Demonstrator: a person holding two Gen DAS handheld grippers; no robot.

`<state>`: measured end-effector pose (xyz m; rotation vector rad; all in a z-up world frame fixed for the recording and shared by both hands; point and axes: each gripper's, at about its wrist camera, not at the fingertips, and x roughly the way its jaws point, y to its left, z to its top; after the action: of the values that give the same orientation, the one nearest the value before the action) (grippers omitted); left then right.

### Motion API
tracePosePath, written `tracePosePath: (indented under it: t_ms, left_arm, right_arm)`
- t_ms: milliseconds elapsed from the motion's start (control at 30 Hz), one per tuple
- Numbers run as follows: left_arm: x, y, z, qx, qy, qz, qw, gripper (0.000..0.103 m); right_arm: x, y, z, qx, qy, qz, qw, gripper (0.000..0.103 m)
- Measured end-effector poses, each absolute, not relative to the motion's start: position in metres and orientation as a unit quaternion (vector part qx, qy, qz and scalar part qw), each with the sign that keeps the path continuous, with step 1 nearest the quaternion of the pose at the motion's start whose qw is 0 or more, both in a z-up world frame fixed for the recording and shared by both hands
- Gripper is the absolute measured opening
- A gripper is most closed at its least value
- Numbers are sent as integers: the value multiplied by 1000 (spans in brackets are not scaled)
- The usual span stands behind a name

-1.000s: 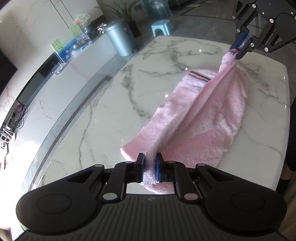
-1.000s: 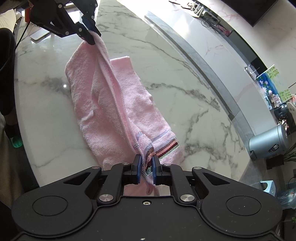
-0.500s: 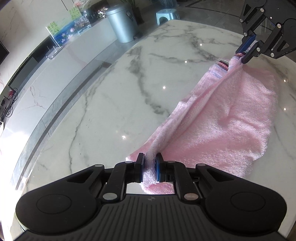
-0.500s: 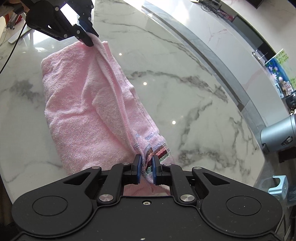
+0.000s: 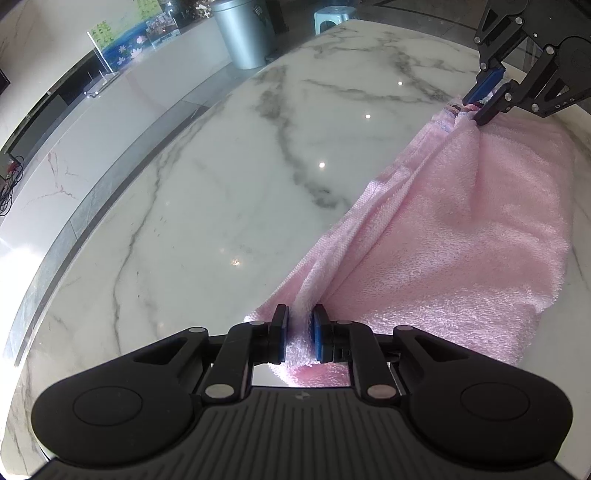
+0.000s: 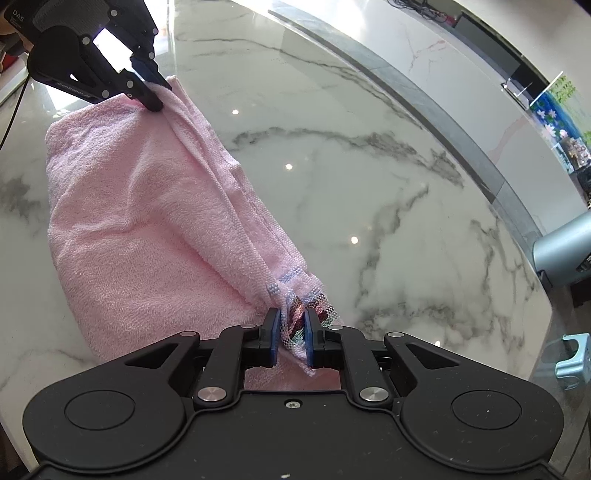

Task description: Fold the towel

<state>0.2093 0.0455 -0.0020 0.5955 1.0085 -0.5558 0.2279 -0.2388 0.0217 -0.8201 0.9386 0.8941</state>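
A pink towel [image 5: 461,240] lies folded in half on the white marble table [image 5: 221,184], its doubled long edge running between my two grippers. My left gripper [image 5: 298,314] has the plain pink corner between its blue pads. Its jaws are opening, and the cloth still fills the gap. My right gripper [image 6: 291,317] holds the striped end of the towel [image 6: 140,229] the same way, jaws opening with fabric between them. Each gripper shows in the other's view, low over the table: the right gripper [image 5: 474,110] and the left gripper [image 6: 161,96].
The table [image 6: 369,166] has a rounded edge on the side away from the towel. Beyond it stand a silver bin [image 5: 243,33], a small blue stool [image 6: 572,354] and a long white low cabinet [image 5: 92,129] along the wall.
Both grippers have come down with the towel's raised edge. The lifted half now rests flat on the lower half, and both pairs of jaws stand slightly wider.
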Motion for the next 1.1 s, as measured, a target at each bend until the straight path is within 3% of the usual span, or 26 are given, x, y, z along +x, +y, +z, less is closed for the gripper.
tracePosePath:
  t_ms: [100,267,733,1100]
  left_arm:
    - [208,49,2,274,465,-252,803,21]
    - [203,57,14,267,453,-221,821,29]
    - [164,67,42,225,434,-199,850,29]
    - [130,34,4,166,454,-232,844,29]
  right_arm:
    - [229,-242,28,-365,415,389,737,27]
    - [228,-251,41,-362,406,360,758,29]
    - [166,-267,43,-339,416,353,766,30]
    - [142,-271,17,-192,445,323,813,37]
